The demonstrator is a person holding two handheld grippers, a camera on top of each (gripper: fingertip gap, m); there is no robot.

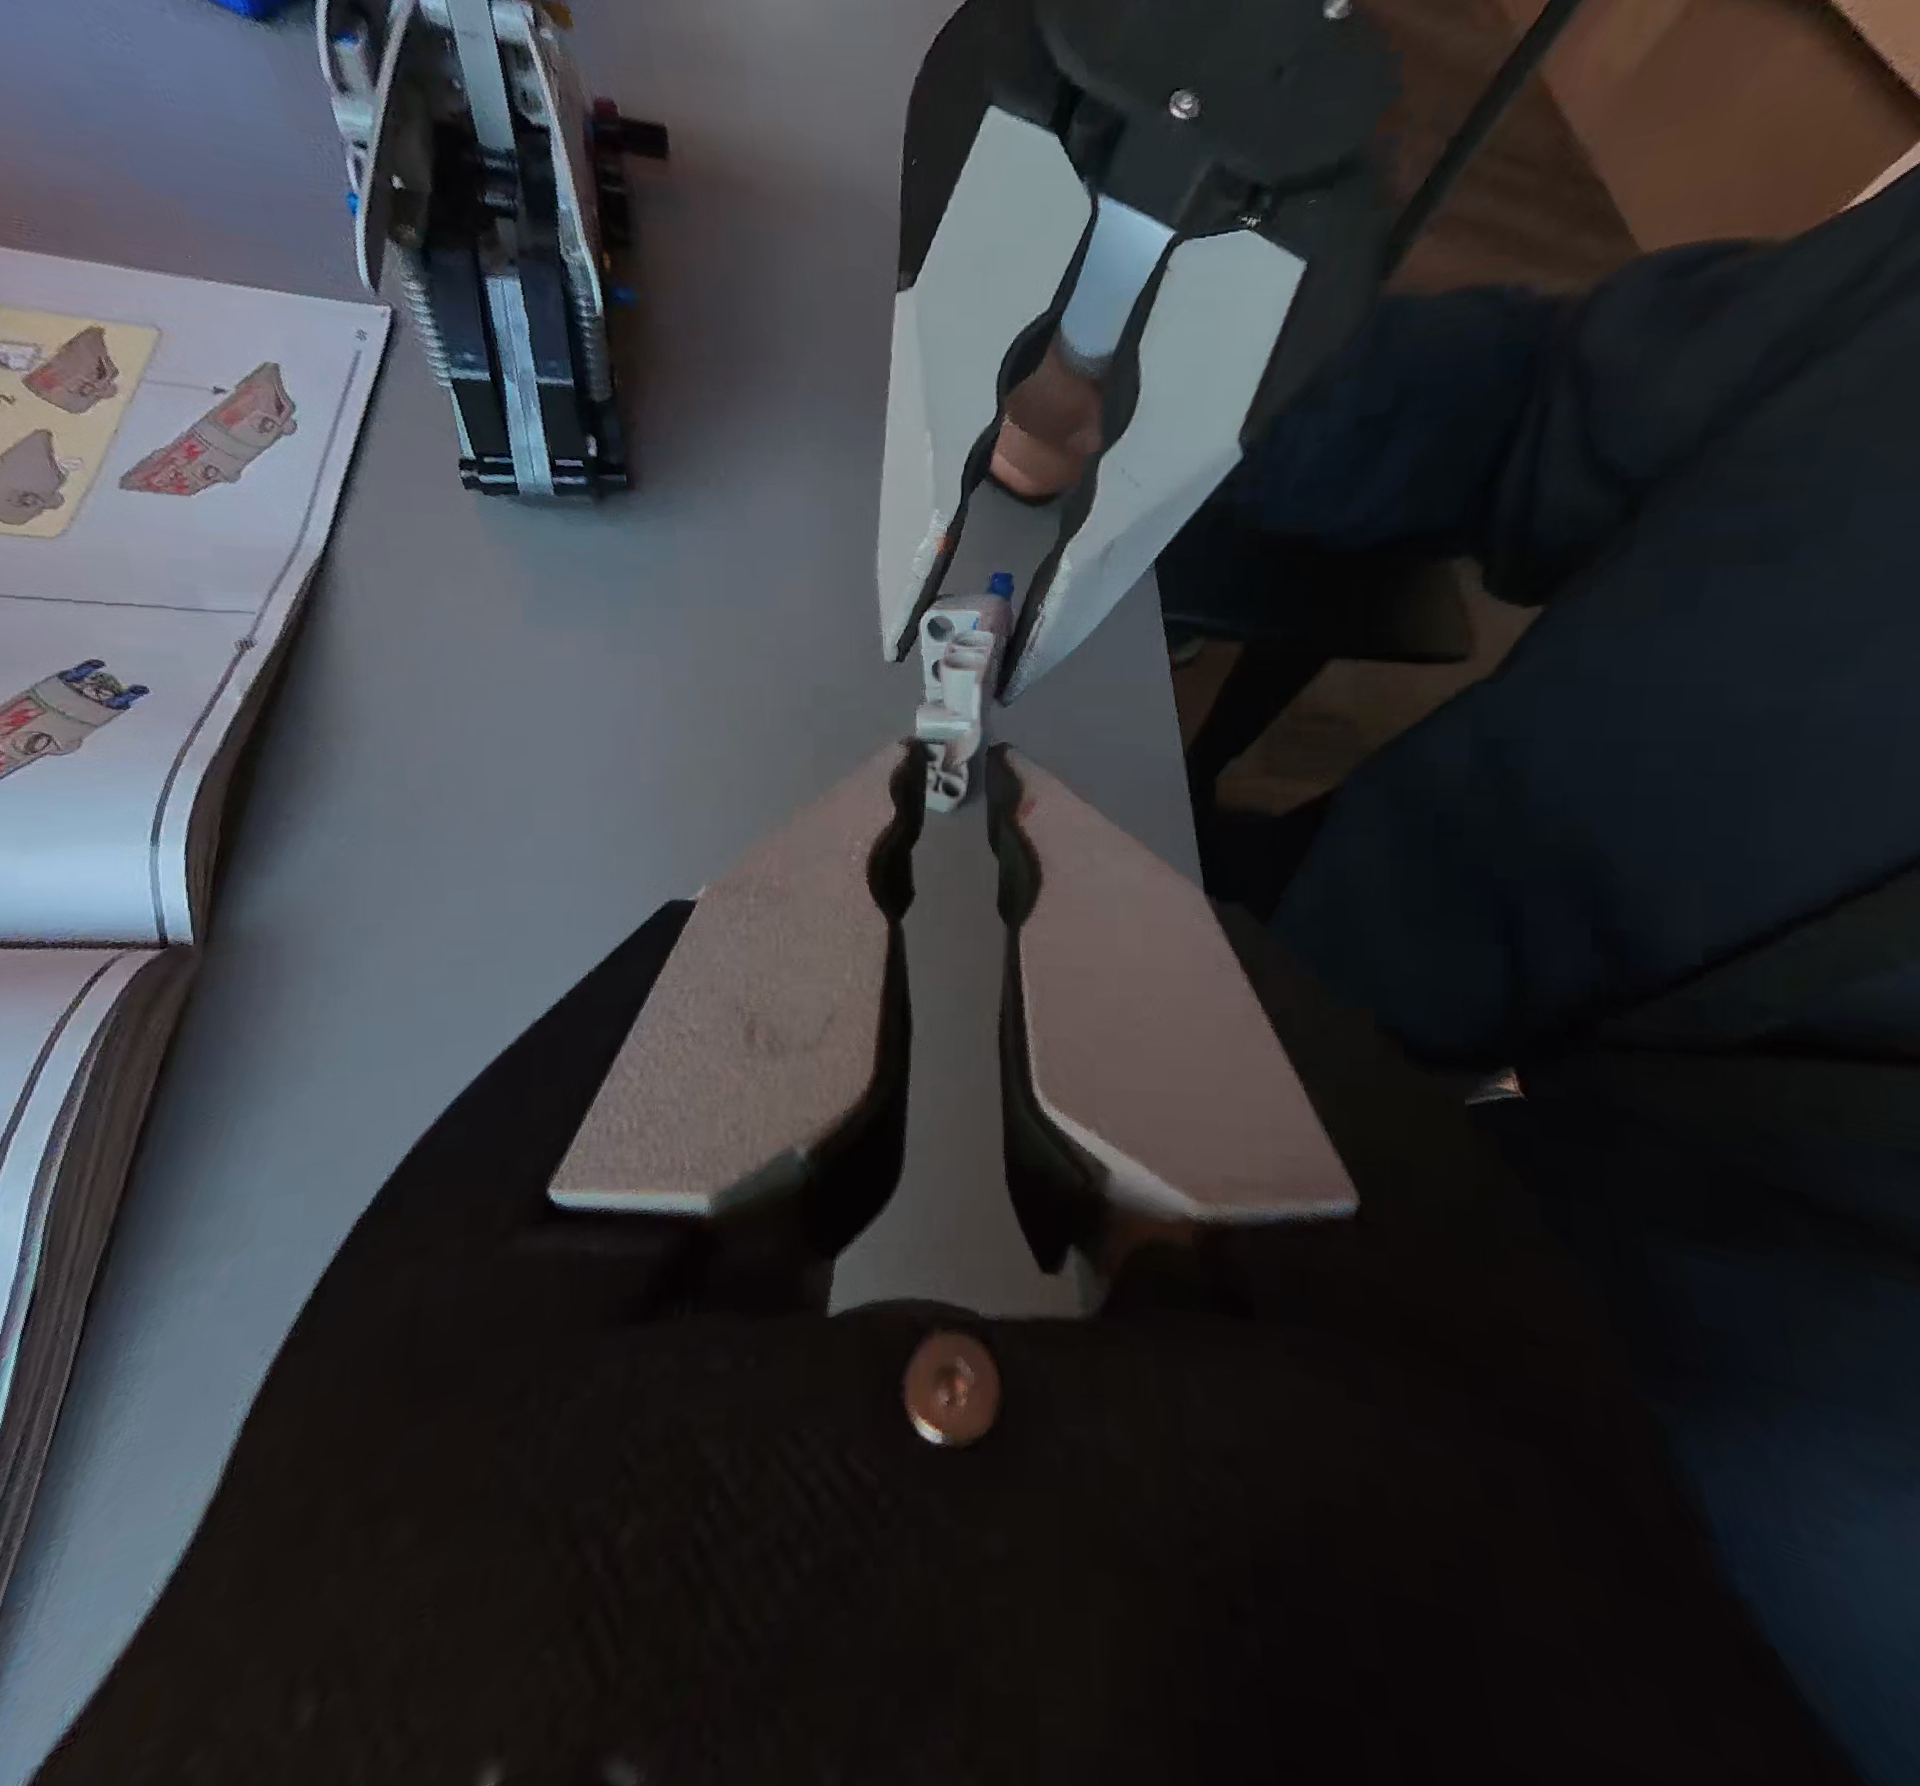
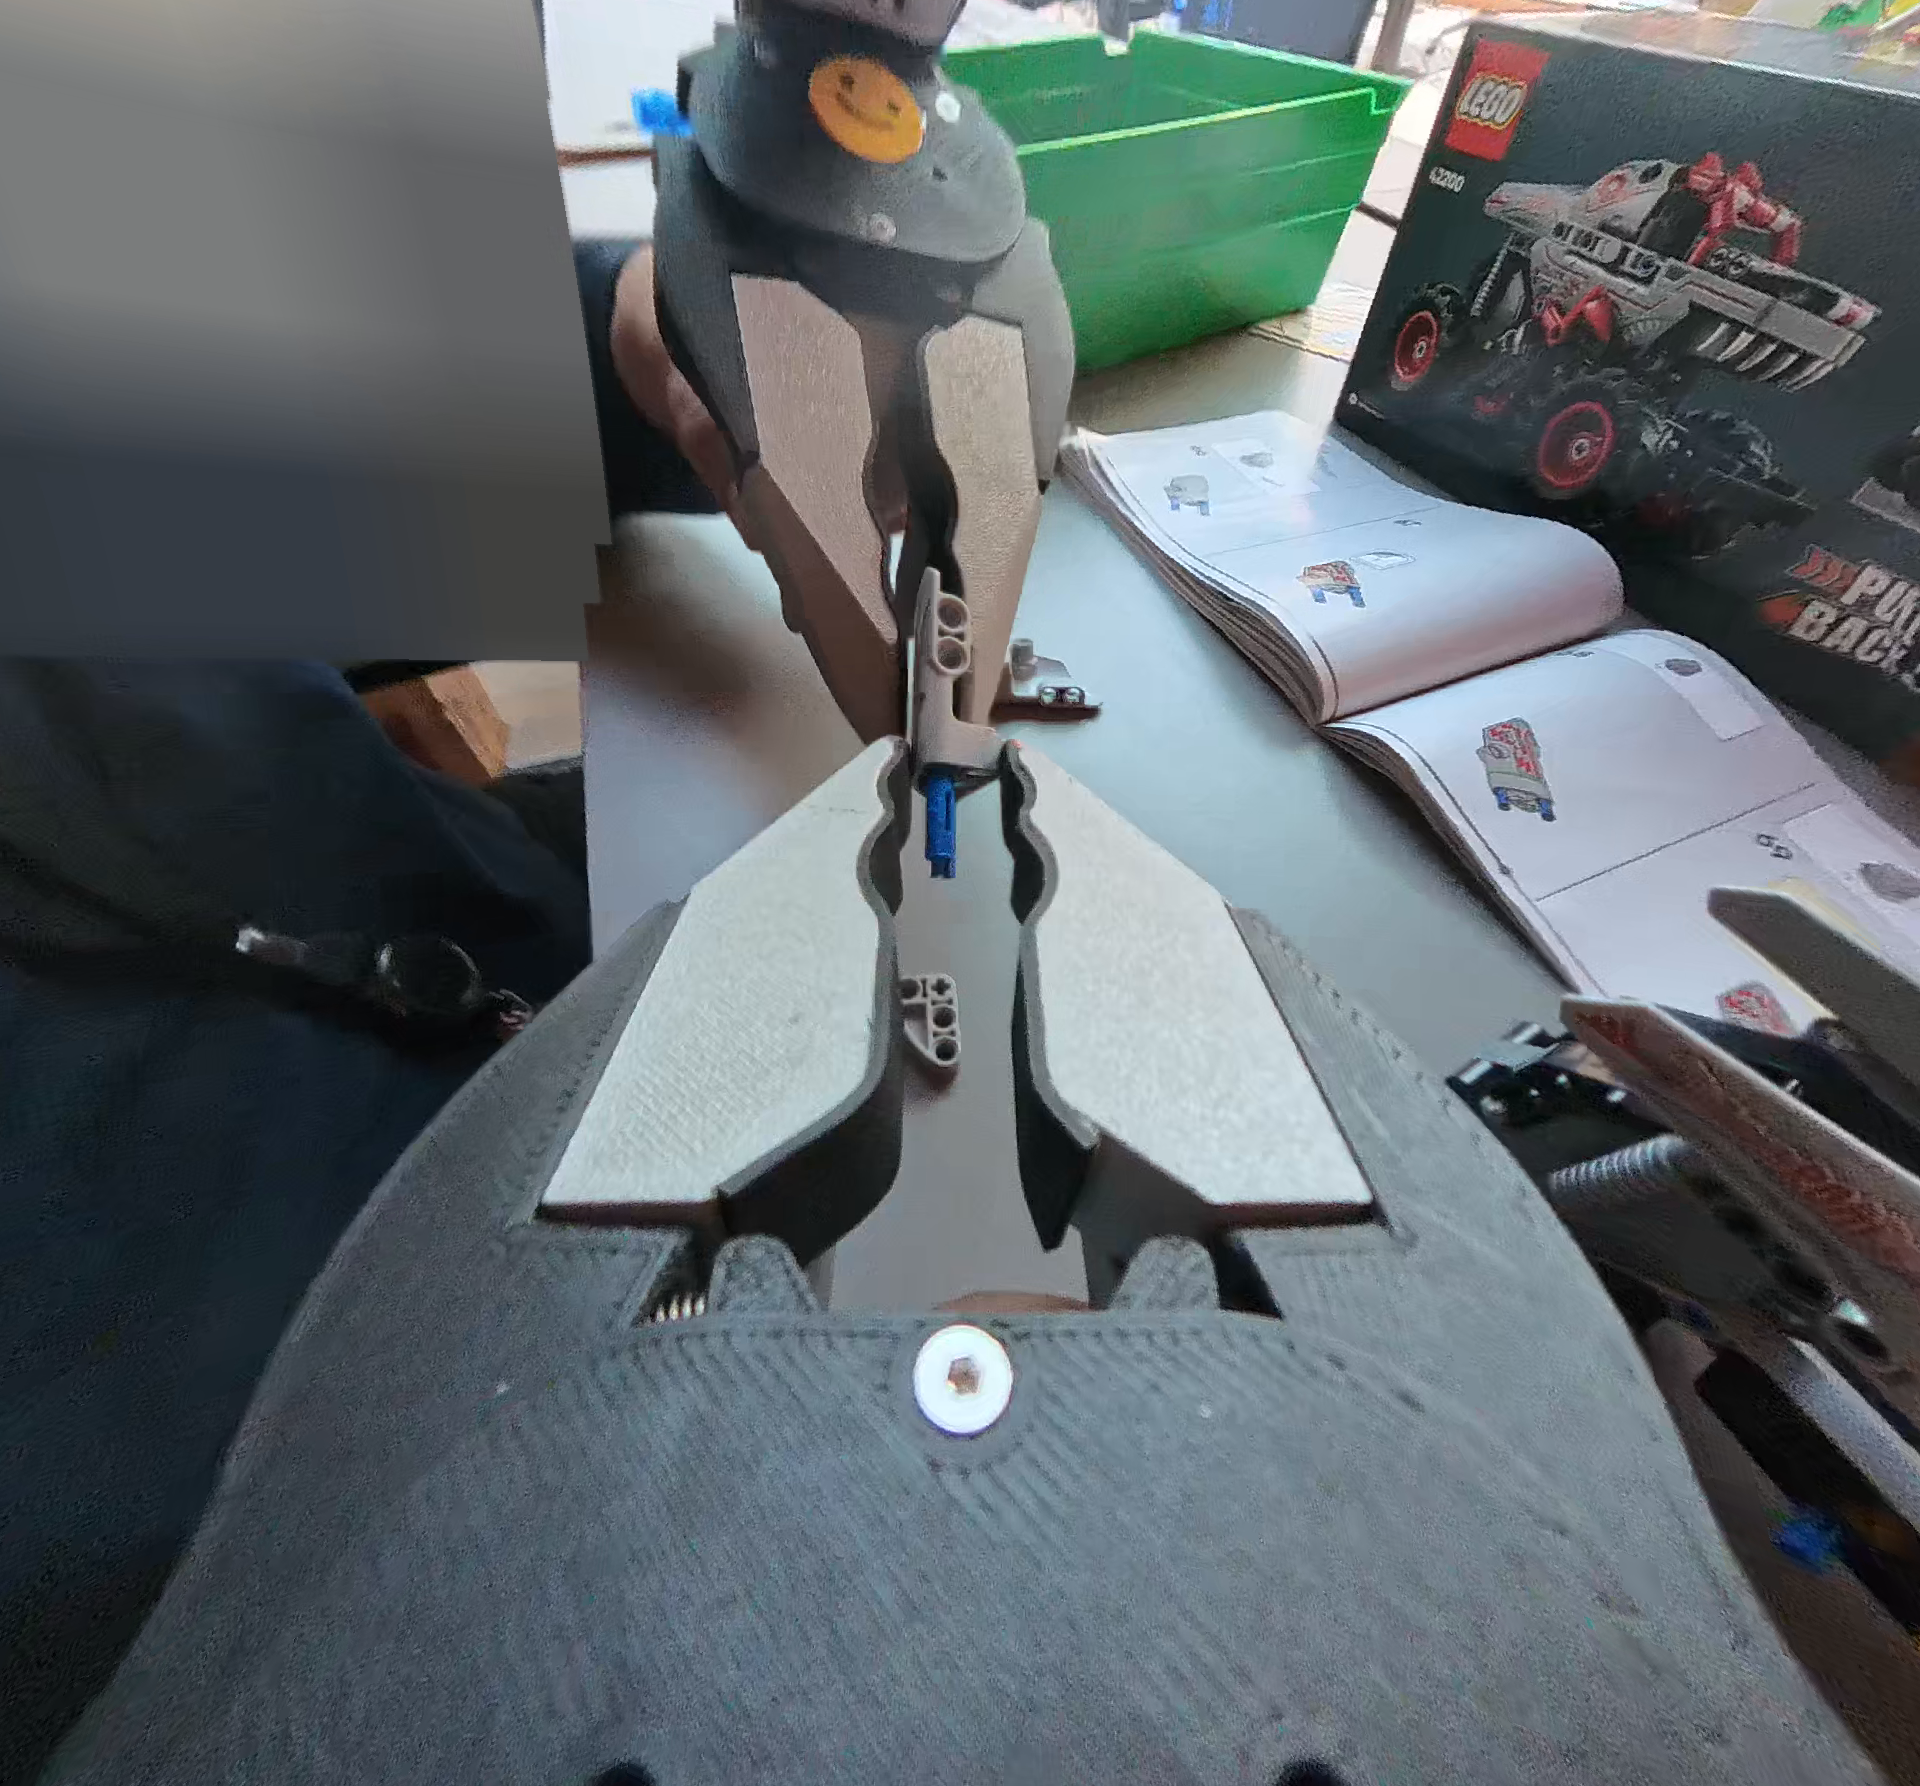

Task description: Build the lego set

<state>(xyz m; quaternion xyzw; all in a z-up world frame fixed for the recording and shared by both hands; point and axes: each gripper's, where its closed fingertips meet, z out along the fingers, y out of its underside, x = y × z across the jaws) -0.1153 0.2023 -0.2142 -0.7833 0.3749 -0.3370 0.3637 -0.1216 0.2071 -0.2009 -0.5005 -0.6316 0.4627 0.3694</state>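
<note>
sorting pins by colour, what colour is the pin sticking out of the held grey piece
Blue pin, clearest in the right wrist view.

Lego box (image 2: 1662,282) cut off rightward

Pale grey pin-holed lego piece (image 2: 940,671) carries a blue plastic pin (image 2: 940,817); at one o'clock a green plastic bin (image 2: 1195,178), on a plain grey worktop (image 1: 623,697).
</note>
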